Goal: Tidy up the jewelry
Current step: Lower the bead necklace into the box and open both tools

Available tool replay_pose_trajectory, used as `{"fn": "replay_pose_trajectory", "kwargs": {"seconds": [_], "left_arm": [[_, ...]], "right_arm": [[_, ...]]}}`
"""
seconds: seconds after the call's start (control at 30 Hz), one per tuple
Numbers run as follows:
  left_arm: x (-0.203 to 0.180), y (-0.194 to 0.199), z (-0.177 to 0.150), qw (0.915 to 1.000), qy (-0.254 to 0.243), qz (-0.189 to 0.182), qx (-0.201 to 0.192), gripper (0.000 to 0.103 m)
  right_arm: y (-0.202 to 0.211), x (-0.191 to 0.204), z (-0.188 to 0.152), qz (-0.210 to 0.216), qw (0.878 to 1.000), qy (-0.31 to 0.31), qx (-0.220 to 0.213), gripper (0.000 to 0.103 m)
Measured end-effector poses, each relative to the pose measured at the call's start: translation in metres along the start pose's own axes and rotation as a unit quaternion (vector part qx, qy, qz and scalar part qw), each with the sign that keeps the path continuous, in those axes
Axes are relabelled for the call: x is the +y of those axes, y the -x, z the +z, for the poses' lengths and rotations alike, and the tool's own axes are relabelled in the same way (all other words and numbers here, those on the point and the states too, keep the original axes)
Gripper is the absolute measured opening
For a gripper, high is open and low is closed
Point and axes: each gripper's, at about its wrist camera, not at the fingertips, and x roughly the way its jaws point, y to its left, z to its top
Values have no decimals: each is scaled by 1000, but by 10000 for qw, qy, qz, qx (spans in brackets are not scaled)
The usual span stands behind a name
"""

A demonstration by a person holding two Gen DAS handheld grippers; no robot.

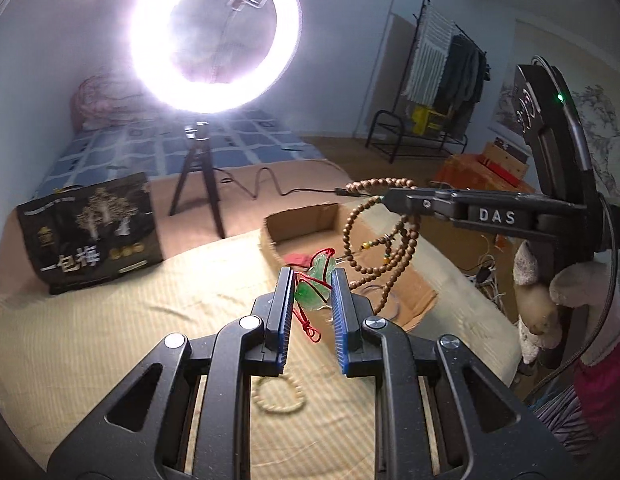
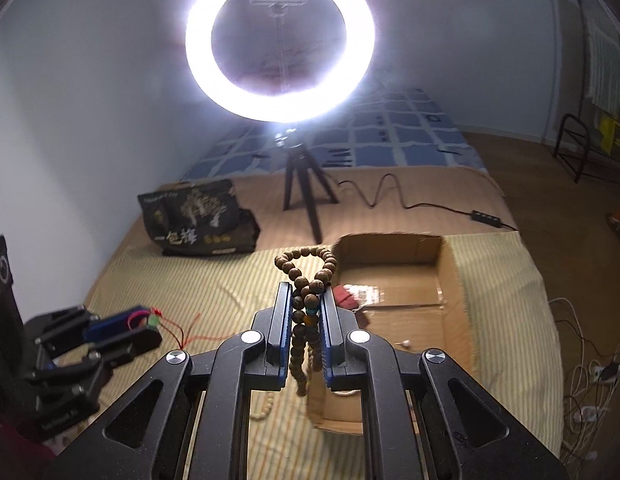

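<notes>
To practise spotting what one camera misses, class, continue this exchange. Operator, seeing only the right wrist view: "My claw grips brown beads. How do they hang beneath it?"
Observer: In the left wrist view the brown beads dangle in several loops below the right claw, seen against the cardboard box.
Operator: What exactly is the left claw carrying?
Observer: The left claw pinches a green pendant; its red cord trails below the pads.
Operator: Who holds my tool?
Observer: A hand in a pale glove grips its handle.
</notes>
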Motion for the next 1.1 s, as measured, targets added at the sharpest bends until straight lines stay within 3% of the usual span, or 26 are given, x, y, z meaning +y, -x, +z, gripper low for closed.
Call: {"fn": "replay_pose_trajectory", "kwargs": {"seconds": [0.6,1.1], "left_arm": [[-42,-78,-4,9989,-80,-142,439,17],[-51,-130,-17,9953,-23,-102,966,17]], "right_arm": [[-34,-71,18,-458,9972,-578,110,11],[-88,-102,8,-565,9927,-894,574,11]]}}
